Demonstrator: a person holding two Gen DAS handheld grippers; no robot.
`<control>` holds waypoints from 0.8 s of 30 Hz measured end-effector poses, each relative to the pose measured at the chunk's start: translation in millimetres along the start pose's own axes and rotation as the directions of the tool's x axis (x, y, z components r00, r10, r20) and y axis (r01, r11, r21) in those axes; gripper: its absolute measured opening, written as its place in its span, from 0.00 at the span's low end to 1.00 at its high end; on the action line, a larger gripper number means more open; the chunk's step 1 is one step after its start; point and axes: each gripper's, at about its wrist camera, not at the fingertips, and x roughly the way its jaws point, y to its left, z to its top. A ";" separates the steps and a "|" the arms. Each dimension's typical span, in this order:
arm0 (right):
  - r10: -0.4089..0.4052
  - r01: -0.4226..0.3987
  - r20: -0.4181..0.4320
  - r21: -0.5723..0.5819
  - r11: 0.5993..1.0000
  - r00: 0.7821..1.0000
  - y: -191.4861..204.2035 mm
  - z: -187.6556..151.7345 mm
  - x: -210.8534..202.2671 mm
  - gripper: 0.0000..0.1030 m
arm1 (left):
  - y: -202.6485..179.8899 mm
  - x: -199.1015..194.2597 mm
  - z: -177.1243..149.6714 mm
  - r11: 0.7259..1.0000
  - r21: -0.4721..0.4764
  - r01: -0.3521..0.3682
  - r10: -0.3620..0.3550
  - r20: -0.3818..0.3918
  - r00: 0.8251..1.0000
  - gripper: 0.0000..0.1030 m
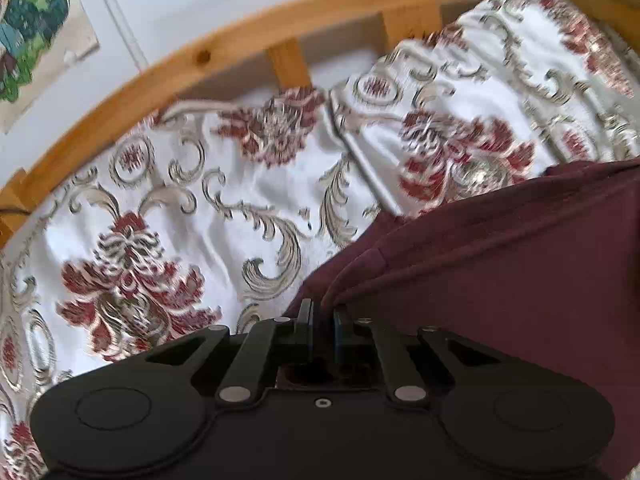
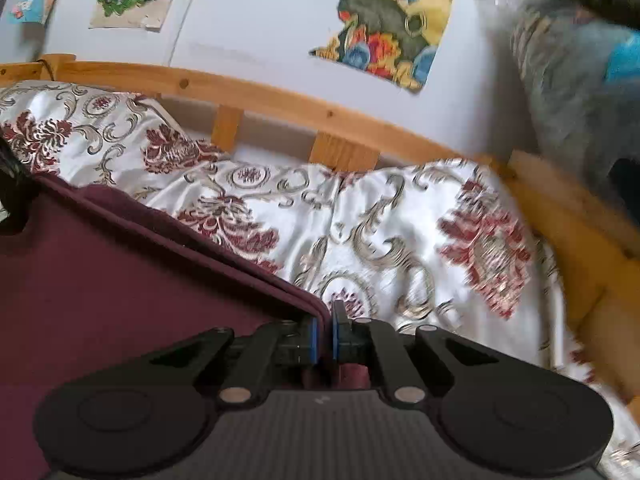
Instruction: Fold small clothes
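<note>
Maroon garment (image 1: pixel 500 264) hangs stretched btwn my claws over the floral bedspread (image 1: pixel 180 200). Left gripper (image 1: pixel 322 320) and right gripper (image 2: pixel 325 322) each pinch an edge tight. I'd keep tension even, corners level, then lower flat w/o bunching.

There is one maroon garment (image 1: pixel 500 264) and there are two grippers, the left gripper (image 1: pixel 322 316) and the right gripper (image 2: pixel 325 320), each one closed on an edge of this cloth. One floral bedspread (image 2: pixel 400 216) lies over one wooden bed frame (image 2: pixel 280 98), and one pillow (image 2: pixel 80 120) in the same pattern is at the left end. On the wall I count four colourful pictures in the right wrist view, the biggest being the yellow picture (image 2: pixel 392 20).
</note>
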 end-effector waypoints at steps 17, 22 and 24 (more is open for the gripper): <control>0.125 -0.120 -0.033 0.116 0.986 0.992 -21.8 -23.0 26.4 0.73 | 41.4 7.2 -25.0 0.951 -0.244 0.189 -0.183 0.047 0.982 0.82; 0.146 -0.142 -0.019 0.147 0.979 0.989 -30.6 -20.0 18.3 0.86 | 56.5 -9.2 -63.1 0.915 -0.318 0.249 -0.238 0.074 0.968 0.85; 0.147 -0.142 -0.023 0.155 0.978 0.989 -30.4 -19.1 13.9 0.88 | 56.7 -15.5 -78.3 0.913 -0.315 0.261 -0.254 0.064 0.965 0.82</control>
